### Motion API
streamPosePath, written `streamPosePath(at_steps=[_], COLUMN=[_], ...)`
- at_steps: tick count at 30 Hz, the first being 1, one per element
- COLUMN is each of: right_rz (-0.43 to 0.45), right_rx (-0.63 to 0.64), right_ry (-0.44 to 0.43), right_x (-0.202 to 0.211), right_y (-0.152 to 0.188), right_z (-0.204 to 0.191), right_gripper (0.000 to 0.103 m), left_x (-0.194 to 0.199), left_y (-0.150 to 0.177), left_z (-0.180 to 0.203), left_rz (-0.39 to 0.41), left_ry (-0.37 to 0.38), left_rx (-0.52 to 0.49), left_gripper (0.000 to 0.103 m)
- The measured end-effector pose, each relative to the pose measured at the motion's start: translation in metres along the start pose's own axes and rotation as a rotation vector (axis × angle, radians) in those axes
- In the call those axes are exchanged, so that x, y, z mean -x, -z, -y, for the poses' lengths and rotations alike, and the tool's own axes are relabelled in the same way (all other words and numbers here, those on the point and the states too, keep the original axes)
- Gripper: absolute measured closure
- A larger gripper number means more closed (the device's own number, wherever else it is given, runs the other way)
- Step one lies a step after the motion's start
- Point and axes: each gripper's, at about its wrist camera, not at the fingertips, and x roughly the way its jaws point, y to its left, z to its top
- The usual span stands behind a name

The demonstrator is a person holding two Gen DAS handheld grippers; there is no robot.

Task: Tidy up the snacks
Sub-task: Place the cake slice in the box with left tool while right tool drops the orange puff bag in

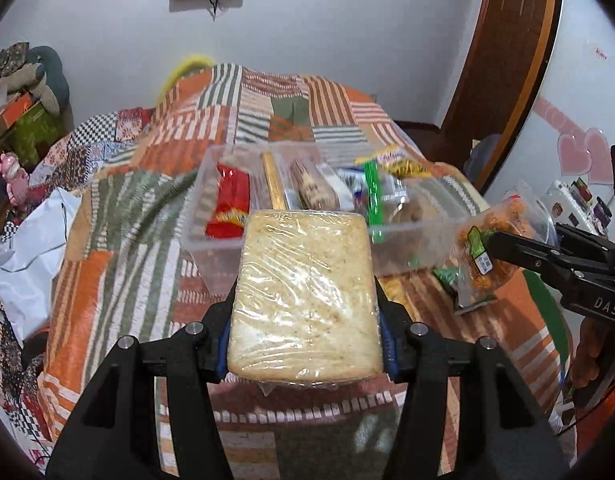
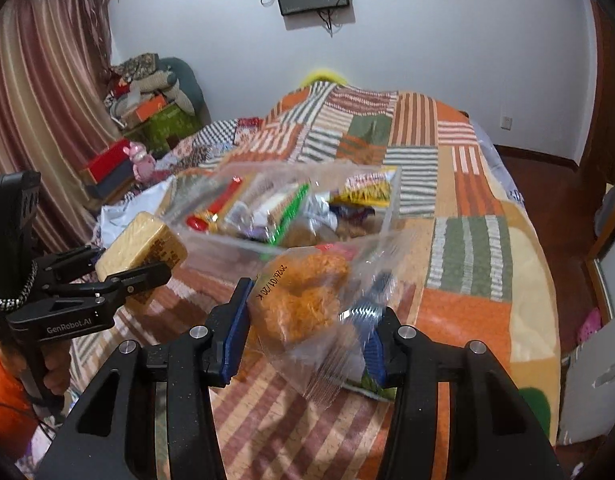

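Observation:
My left gripper (image 1: 305,344) is shut on a pale wrapped noodle block (image 1: 303,296) and holds it above the bed, just in front of a clear plastic bin (image 1: 211,264). The bin holds several snacks, among them a red packet (image 1: 229,208). My right gripper (image 2: 307,332) is shut on a clear bag of orange snacks (image 2: 303,300), held above the blanket near the bin (image 2: 211,240). The bag also shows in the left wrist view (image 1: 487,256), at the bin's right end. The noodle block also shows in the right wrist view (image 2: 141,246), left of the bin.
A patchwork blanket (image 1: 119,216) covers the bed. A white plastic bag (image 1: 31,248) lies at the bed's left edge. Boxes and clothes (image 2: 151,112) are piled at the far left. A green packet (image 1: 447,280) lies on the blanket under the right gripper.

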Motion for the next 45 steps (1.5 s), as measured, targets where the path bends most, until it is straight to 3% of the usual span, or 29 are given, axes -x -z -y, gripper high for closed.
streamPosePath(at_steps=[11, 19, 30, 45], right_rz=[0.105, 0.130, 0.100, -0.006], right_rx=[0.012, 0.059, 0.040, 0.069], right_ry=[-0.011, 0.007, 0.017, 0.055], right_x=[0.002, -0.016, -0.052, -0.102], right_y=[-0.036, -0.065, -0.088, -0.088], right_z=[-0.005, -0.012, -0.008, -0.006], right_gripper=[0.059, 0.059, 0.059, 0.059], left_x=[0.007, -0.011, -0.052, -0.100], left_y=[-0.038, -0.060, -0.087, -0.103], left_z=[-0.017, -0.030, -0.047, -0.054], left_rz=[0.077, 0.080, 0.047, -0.005], left_ry=[-0.025, -0.046, -0.074, -0.102], left_rx=[0.027, 0.046, 0.063, 0.073], left_gripper=[0.048, 0.048, 0.048, 0.048])
